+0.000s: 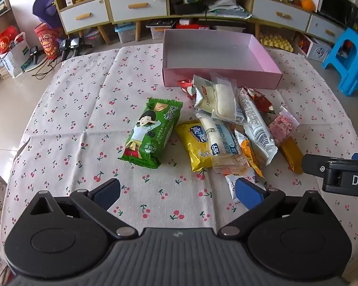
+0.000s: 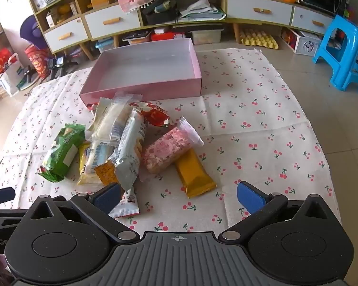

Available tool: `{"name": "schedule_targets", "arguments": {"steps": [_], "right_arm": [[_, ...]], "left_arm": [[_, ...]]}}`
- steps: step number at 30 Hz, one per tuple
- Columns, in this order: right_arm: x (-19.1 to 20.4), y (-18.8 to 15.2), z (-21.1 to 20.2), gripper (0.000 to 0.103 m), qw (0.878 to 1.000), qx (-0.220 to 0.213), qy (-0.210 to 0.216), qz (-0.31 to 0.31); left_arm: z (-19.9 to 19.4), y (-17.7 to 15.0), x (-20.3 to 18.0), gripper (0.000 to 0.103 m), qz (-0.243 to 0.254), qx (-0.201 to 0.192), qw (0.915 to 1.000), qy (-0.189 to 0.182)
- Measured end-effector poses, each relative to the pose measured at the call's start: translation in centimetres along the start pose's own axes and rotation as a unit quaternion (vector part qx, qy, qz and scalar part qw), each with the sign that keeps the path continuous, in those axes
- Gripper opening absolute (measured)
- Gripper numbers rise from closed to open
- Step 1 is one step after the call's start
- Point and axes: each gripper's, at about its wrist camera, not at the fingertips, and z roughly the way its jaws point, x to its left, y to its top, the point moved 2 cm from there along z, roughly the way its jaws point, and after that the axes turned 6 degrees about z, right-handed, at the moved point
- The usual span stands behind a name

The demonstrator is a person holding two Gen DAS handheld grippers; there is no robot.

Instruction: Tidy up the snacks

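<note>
I see a cherry-print tablecloth (image 1: 83, 109) spread over a tiled floor (image 2: 298, 54), with a drawer cabinet (image 1: 136, 7) along the far wall and a blue stool (image 2: 346, 54) at the right. My left gripper (image 1: 177, 194) hangs over bare cloth, jaws spread wide with nothing between them; the green snack packet (image 1: 150, 133) lies just ahead of it, apart from the heap. The snack pile (image 2: 131, 143) sits against the near wall of the pink box (image 2: 140, 88). My right gripper (image 2: 179, 196) is likewise wide and holding nothing, the gold packet (image 2: 193, 174) lying just ahead between its fingers.
</note>
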Motion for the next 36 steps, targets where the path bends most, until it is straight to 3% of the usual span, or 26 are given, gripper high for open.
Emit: {"name": "schedule_targets", "arguments": {"steps": [36], "right_arm": [[0.17,-0.19,0.24,0.103,1.000,0.001,-0.006,-0.004]], "left_arm": [[0.14,-0.21,-0.12,0.103,0.001,0.003,1.0000,0.002]]}}
